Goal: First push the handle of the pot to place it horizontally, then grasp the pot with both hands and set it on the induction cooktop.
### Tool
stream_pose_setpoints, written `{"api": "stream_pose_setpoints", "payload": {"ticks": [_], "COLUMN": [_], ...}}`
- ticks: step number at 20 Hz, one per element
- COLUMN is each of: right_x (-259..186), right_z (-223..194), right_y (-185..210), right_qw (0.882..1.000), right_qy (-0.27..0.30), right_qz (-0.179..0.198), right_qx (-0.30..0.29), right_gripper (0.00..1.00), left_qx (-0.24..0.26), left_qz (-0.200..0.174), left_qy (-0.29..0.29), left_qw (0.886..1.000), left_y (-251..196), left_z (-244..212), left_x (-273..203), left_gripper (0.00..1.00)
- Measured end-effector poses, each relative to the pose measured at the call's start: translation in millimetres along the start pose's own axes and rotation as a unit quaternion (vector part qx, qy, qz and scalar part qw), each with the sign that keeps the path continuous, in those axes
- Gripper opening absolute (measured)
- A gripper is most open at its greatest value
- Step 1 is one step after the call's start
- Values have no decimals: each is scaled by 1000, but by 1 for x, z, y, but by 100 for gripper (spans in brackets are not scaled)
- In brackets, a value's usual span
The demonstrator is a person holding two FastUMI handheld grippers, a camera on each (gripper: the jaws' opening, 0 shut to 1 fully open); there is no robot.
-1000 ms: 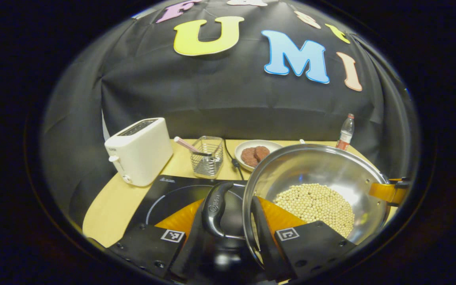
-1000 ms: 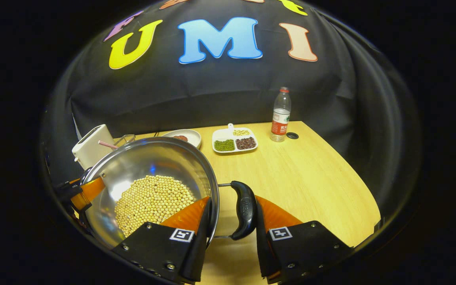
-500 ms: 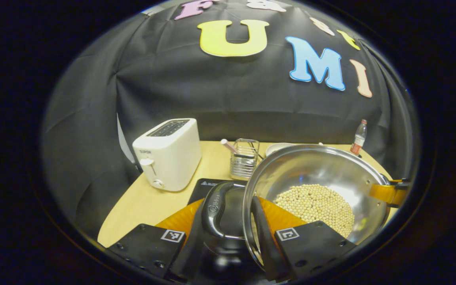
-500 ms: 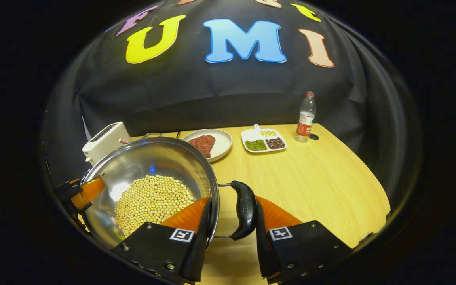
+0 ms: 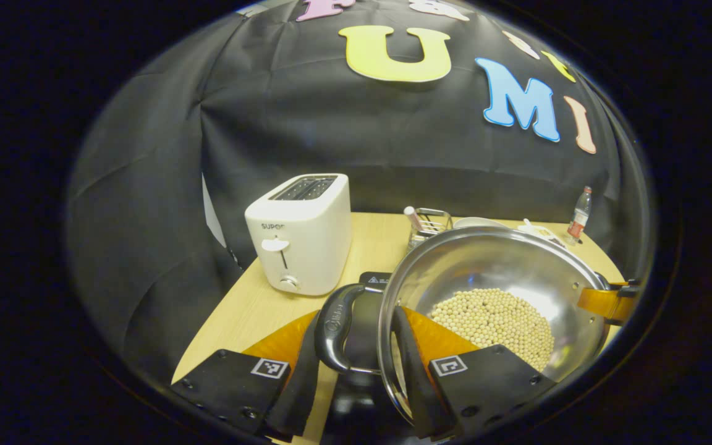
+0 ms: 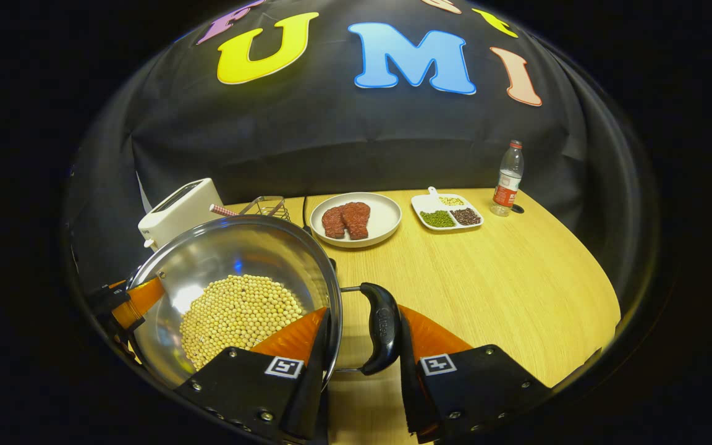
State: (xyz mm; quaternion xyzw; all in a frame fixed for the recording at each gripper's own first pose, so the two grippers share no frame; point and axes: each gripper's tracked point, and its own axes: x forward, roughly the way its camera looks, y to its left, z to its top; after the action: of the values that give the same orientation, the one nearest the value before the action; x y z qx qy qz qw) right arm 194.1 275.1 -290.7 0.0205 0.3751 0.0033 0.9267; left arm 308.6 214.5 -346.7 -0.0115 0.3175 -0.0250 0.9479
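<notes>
A steel pot [image 5: 504, 272] holding pale soybeans [image 5: 495, 321] hangs between both grippers. My left gripper [image 5: 356, 368] is shut on the pot, one finger inside the rim and the other outside its black left handle [image 5: 336, 326]. My right gripper [image 6: 362, 364] is shut the same way over the right handle [image 6: 384, 327] of the pot [image 6: 238, 259]. The other gripper's orange finger [image 5: 603, 301] shows at the pot's far side. A corner of the black induction cooktop [image 5: 376, 279] peeks out behind the left handle; the rest lies hidden under the pot.
A white toaster [image 5: 303, 232] stands close on the left, with a wire basket [image 5: 430, 222] behind the pot. A plate of meat patties [image 6: 356, 219], a divided dish [image 6: 447, 210] and a bottle [image 6: 507, 179] sit along the back of the wooden table [image 6: 486, 290].
Both grippers carried the pot to the left. The toaster has come nearer in the left gripper view, and most of the cooktop has slid under the pot.
</notes>
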Motion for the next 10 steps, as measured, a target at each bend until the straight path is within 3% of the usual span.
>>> {"api": "stream_pose_setpoints", "payload": {"ticks": [2,3,5,8,10], "right_x": [6,9,12,14,10], "right_z": [-5,-6,-3,-3,2], "right_y": [4,5,8,9,14], "right_qw": [1000,1000,1000,1000,1000], "right_qy": [8,11,6,7,-1], "right_qz": [-1,-2,-1,5,17], "right_qx": [-2,-3,-3,-2,-5], "right_gripper": [54,54,54,55,61], "left_qx": [0,-2,-6,-6,-12], "left_qz": [1,0,-2,-1,4], "left_qy": [6,8,7,-1,-23], "left_qw": [1000,1000,1000,1000,1000], "left_y": [7,8,10,13,15], "left_z": [-6,-8,-10,-9,4], "left_x": [7,8,13,16,9], "left_gripper": [69,73,65,66,72]}}
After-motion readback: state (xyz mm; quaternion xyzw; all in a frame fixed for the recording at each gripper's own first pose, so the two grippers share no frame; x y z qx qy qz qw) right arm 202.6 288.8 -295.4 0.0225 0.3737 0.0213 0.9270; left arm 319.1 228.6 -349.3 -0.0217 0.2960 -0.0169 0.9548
